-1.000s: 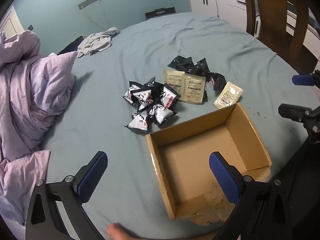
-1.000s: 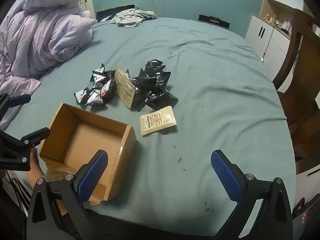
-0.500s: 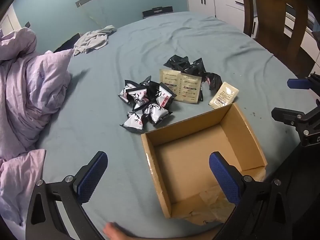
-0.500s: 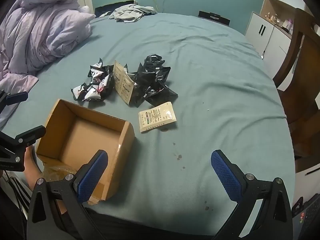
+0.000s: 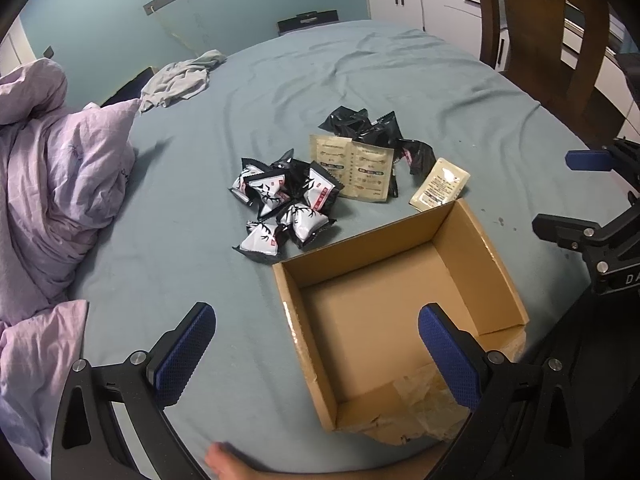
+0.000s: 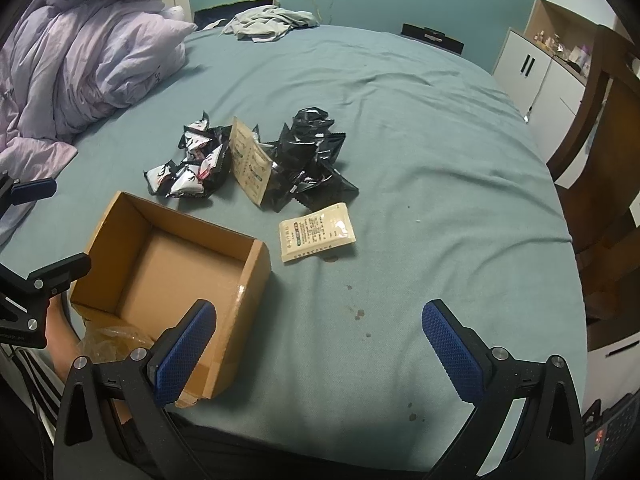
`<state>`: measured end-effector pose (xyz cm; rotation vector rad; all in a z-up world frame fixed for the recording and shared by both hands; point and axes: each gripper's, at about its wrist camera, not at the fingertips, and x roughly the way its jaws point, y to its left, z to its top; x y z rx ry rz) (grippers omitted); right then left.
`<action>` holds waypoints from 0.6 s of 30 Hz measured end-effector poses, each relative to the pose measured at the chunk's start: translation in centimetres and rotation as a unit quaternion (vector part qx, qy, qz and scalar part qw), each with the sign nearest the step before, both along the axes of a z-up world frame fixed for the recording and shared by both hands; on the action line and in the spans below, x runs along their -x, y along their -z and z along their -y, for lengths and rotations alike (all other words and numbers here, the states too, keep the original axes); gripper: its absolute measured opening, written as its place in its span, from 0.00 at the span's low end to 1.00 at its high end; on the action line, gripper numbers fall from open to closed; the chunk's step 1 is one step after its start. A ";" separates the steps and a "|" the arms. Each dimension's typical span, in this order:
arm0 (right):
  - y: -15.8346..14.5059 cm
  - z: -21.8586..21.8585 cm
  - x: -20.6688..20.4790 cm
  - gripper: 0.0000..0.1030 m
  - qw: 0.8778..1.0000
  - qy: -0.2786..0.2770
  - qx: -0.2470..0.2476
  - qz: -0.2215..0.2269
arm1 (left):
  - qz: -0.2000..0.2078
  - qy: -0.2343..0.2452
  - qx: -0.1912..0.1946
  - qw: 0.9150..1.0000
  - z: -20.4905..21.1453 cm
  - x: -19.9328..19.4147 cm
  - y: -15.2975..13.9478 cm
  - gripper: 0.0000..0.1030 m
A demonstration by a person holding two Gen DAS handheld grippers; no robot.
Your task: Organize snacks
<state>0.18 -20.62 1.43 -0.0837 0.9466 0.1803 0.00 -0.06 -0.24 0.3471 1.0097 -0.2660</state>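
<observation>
Near the bed's (image 5: pixel 400 68) front edge both tongs, left (image 5: pixel 316 354) and right (image 6: pixel 320 350), have edged forward, jaws wide and empty, toward the snack packets (image 5: pixel 288 204) piled beyond the empty cardboard box (image 5: pixel 484 248), so sorting has not begun.

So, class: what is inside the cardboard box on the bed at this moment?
The cardboard box shows only its bare brown floor; no snacks are inside it yet. In the left wrist view, the left gripper has a blue finger covering part of the floor's near right corner.
</observation>
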 end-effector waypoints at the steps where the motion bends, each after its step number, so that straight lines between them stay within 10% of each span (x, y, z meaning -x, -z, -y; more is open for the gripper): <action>1: 0.0 -0.1 0.0 1.00 1.000 -0.003 0.000 0.000 | 0.000 0.001 0.000 1.000 0.0 0.0 0.0 1.00; 18: -0.4 0.5 0.0 1.00 1.000 0.014 -0.012 0.002 | -0.004 0.002 -0.006 1.000 0.0 0.1 0.3 1.00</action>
